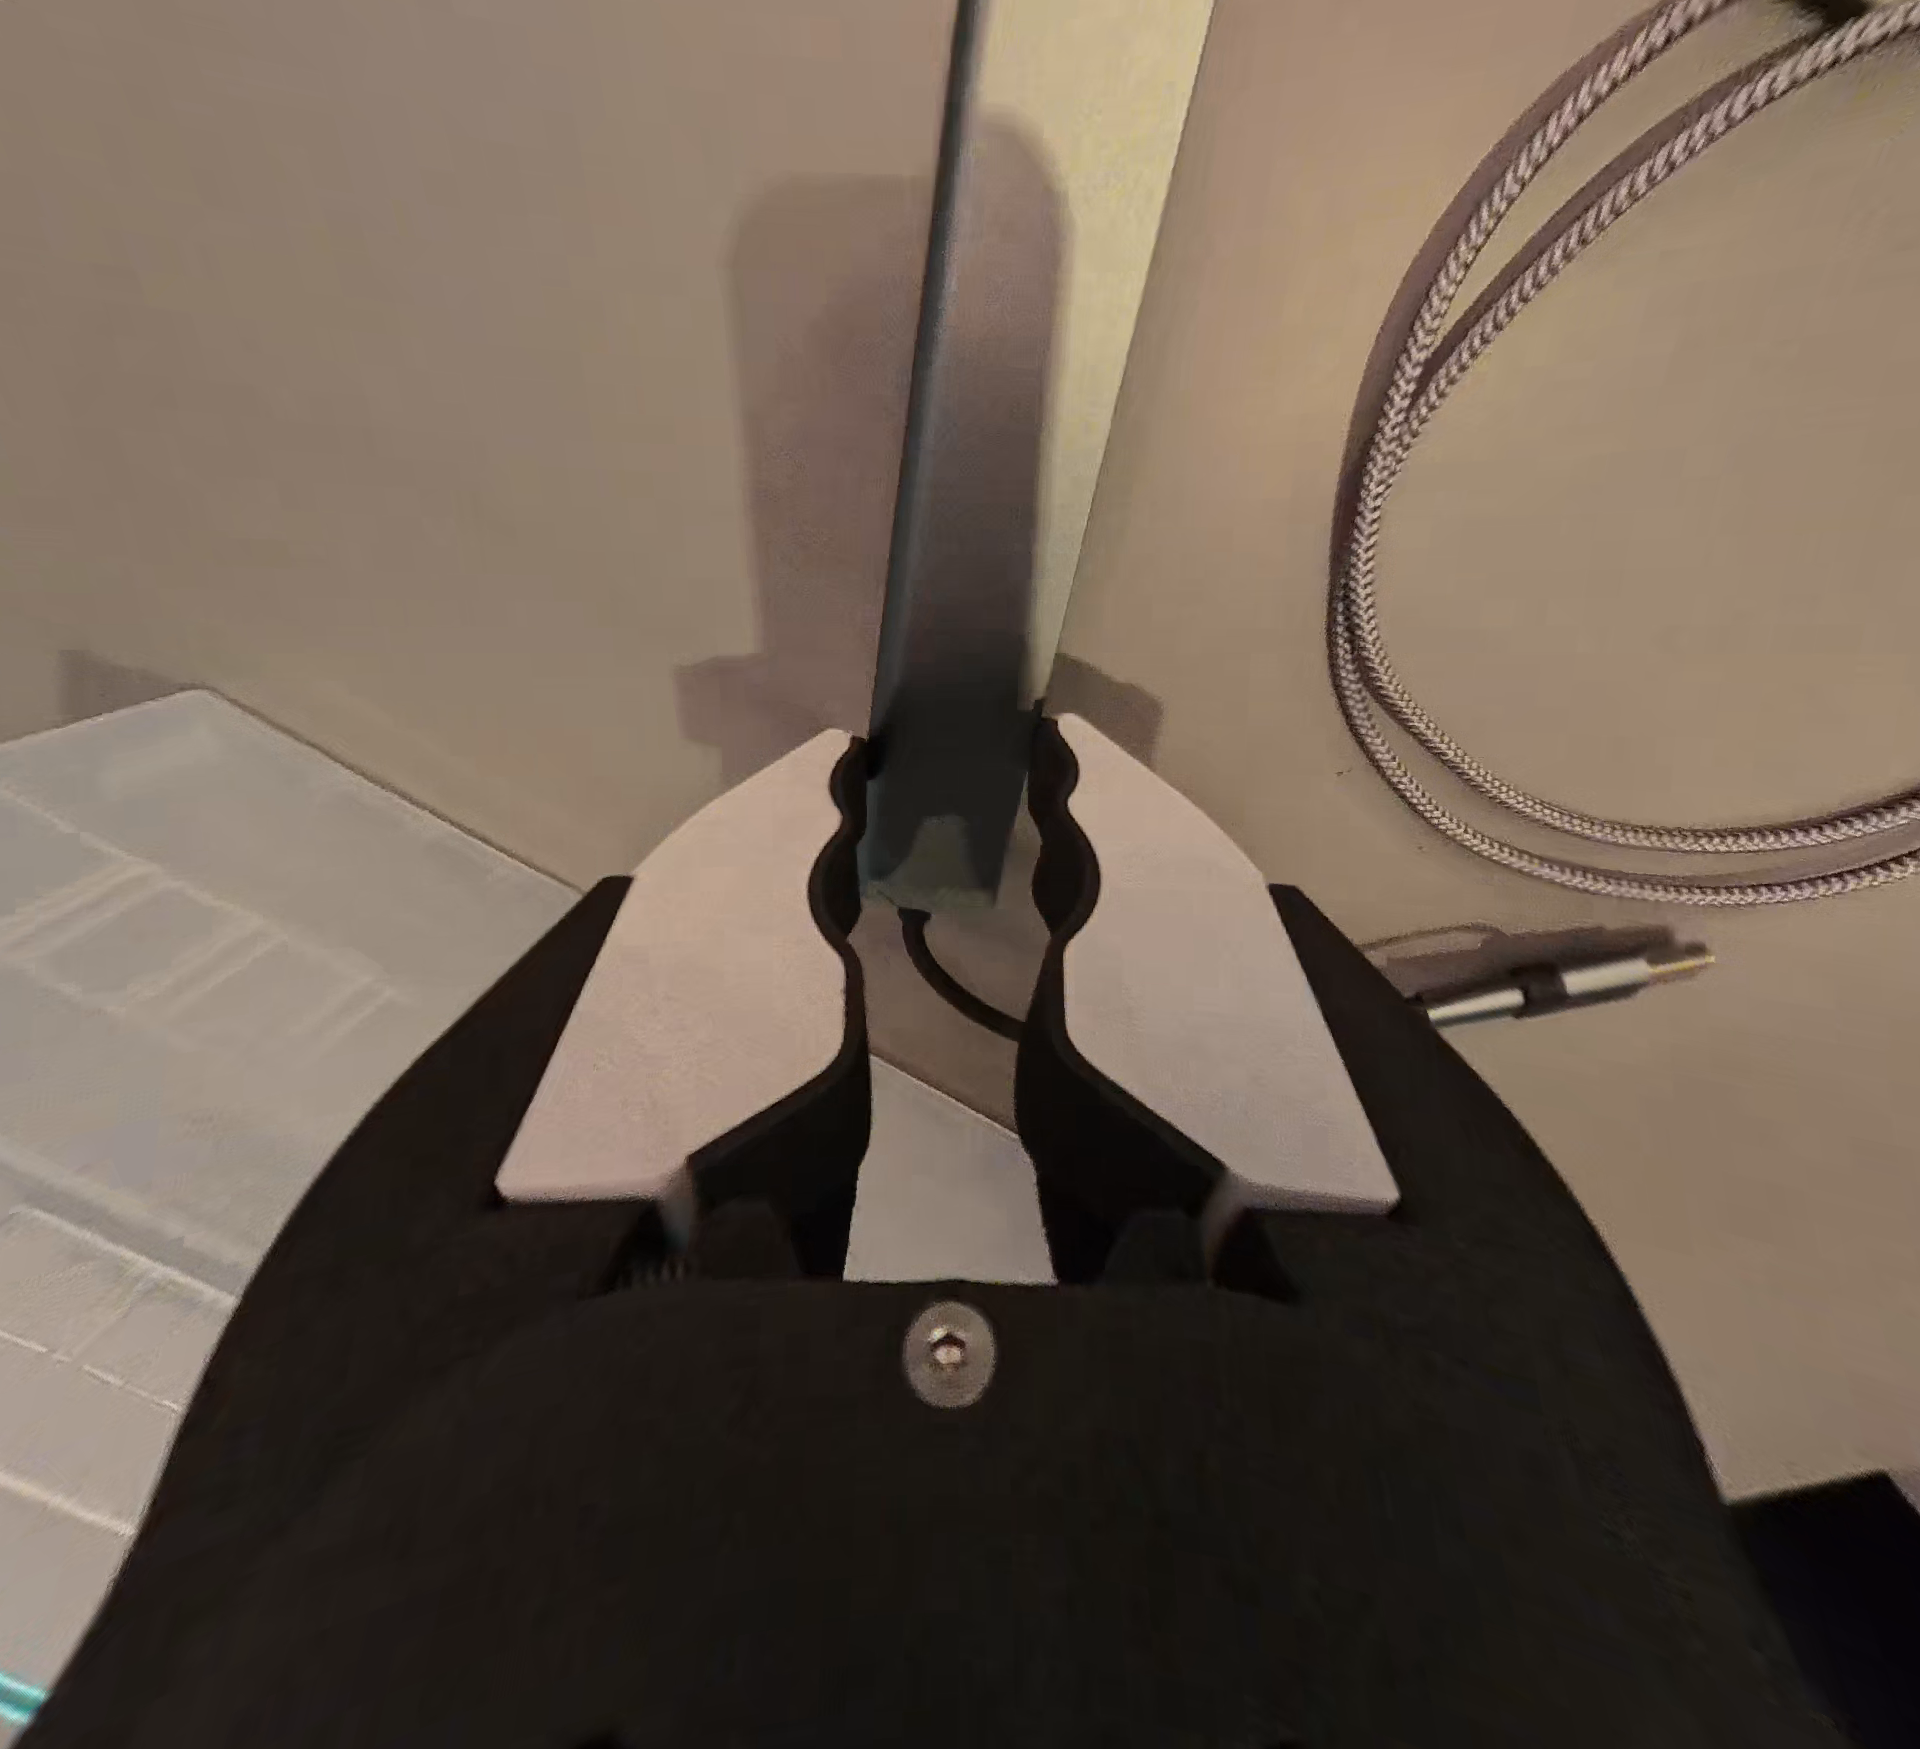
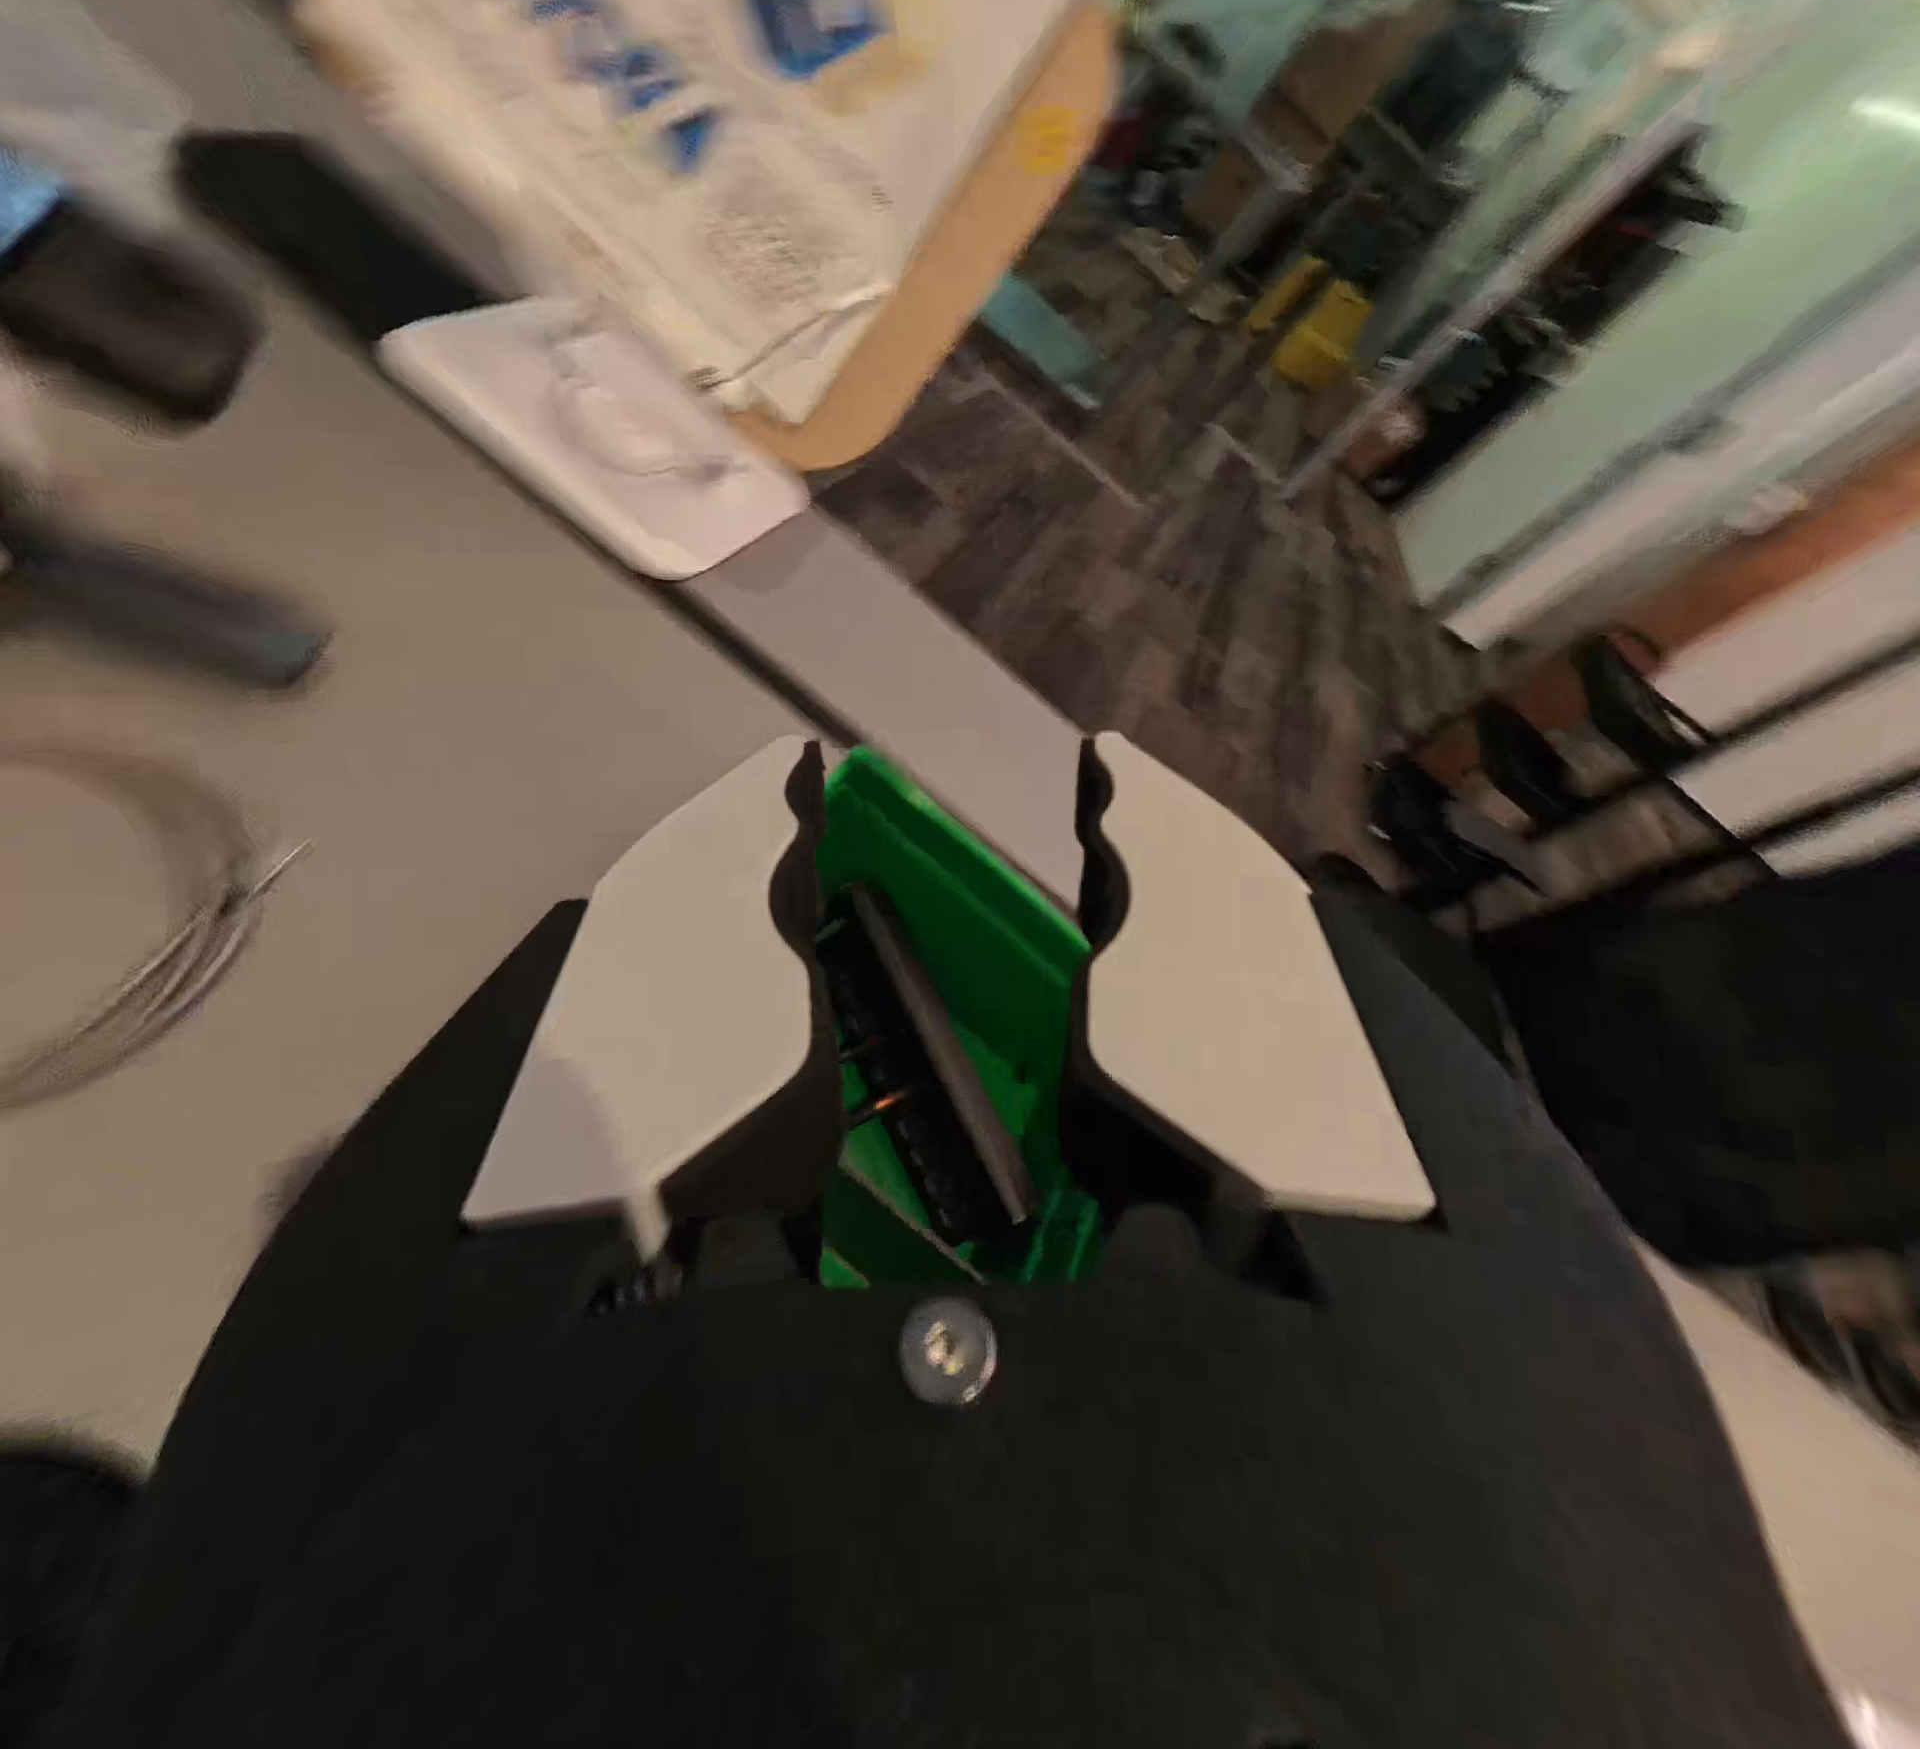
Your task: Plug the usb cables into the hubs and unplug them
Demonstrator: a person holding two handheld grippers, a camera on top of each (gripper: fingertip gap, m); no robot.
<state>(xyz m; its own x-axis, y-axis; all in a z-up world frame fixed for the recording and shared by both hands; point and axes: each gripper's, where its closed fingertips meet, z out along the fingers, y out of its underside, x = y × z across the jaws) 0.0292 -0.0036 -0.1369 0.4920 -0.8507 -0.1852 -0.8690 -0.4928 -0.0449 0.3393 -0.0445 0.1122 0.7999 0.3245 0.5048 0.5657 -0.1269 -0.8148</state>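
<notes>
The pale bench (image 1: 416, 349) carries everything. On it, right of the hub (image 1: 1060, 297), lies the coiled braided usb cable (image 1: 1382, 556), its plug beyond. The left gripper (image 1: 951, 743) pinches the hub's near end, leaving most of the slab cantilevered; pushing a plug in could lever it loose. The right gripper (image 2: 945, 754) is spread and empty over a green part (image 2: 977, 910), its view blurred, so it may misjudge the cable.

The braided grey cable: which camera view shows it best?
The left wrist view. There the braided grey cable lies sharp on the table, coiled to the right of the hub that the left claw grips. The right wrist view shows only a blurred grey loop at its left edge, probably the same cable.
</notes>
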